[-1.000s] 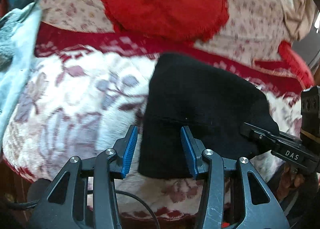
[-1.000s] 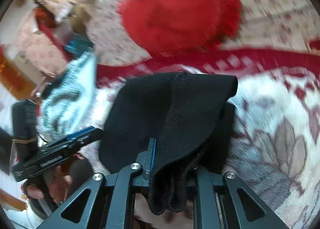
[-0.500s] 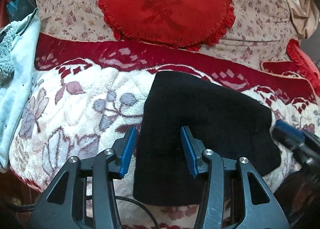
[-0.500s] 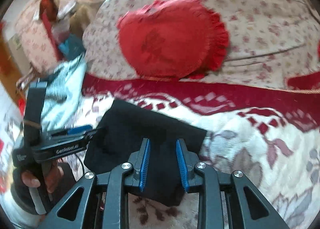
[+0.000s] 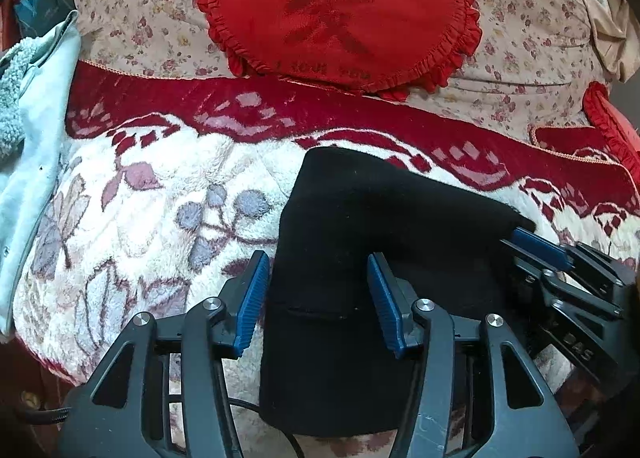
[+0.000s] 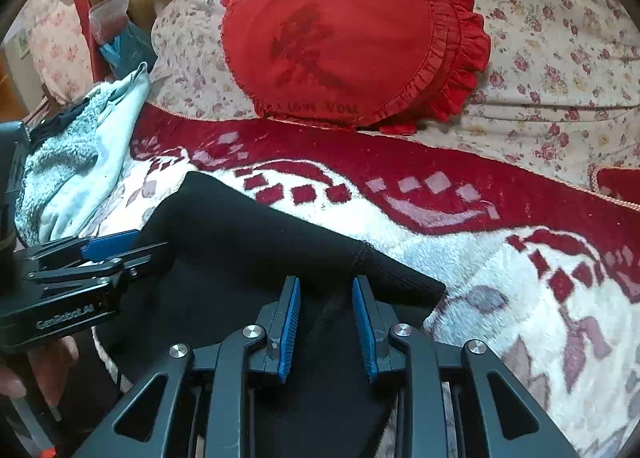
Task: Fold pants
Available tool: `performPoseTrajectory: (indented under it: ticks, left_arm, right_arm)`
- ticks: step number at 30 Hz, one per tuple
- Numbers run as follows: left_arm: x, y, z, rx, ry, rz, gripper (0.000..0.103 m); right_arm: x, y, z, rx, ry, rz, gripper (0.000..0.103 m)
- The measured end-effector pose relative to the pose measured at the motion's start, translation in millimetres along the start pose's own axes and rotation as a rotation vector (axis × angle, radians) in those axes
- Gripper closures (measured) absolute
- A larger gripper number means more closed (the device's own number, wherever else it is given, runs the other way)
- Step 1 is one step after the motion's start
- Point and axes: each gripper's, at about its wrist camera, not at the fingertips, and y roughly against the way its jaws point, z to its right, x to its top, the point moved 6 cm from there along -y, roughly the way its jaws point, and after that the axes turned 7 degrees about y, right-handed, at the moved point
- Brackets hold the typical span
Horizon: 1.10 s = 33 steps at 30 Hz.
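The black pants (image 5: 360, 226) lie folded into a compact block on the white and red floral blanket (image 5: 160, 210); they also show in the right wrist view (image 6: 248, 242). My left gripper (image 5: 316, 282) is open, its blue pads either side of the pants' near left part, holding nothing. My right gripper (image 6: 325, 298) is open just above the pants' right end, where a ribbed cuff (image 6: 400, 274) lies. Each gripper shows in the other's view: the right one (image 5: 560, 270) at the pants' right edge, the left one (image 6: 80, 258) at their left edge.
A red heart-shaped frilled cushion (image 5: 340, 14) leans on the floral sofa back (image 5: 520, 38) behind the blanket. A pale blue fleecy garment (image 5: 28, 98) lies at the left. Another red cushion (image 5: 612, 126) sits at the far right. Clutter stands beyond the sofa's left end (image 6: 112, 10).
My right gripper let go of the pants fold it held up, laid it down, and now rests open over the right end. My left gripper stayed open and edged closer.
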Motion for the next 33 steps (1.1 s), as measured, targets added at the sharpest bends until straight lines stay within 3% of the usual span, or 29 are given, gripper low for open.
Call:
performPoseTrajectory:
  ticks: [6,14,23,29,33]
  left_arm:
    - [-10.8,17.2,-1.3,0.001,-0.012,0.011,0.053]
    - [-32.1,17.7,-2.2,0.003,-0.008,-0.008,0.053]
    - [-37.6,15.8,-1.6,0.013,0.001,0.006,0.049]
    - [-33.5,22.6,-3.7,0.005,0.007,0.012,0.049]
    - [-34.2,17.7,-4.6,0.000,0.012,-0.020,0.049]
  right_arm:
    - [-22.4,39.6,-23.9,0.044,0.024,0.012,0.077]
    - [-60.7,40.5,-33.6,0.059,0.018,-0.021,0.076]
    - [-59.5,44.6,-32.7,0.069,0.011,0.020,0.076]
    - [-50.6,59.9,-17.9,0.071,-0.062,0.055,0.065]
    - [-50.6,61.1,-12.0,0.073,-0.089,0.057,0.064]
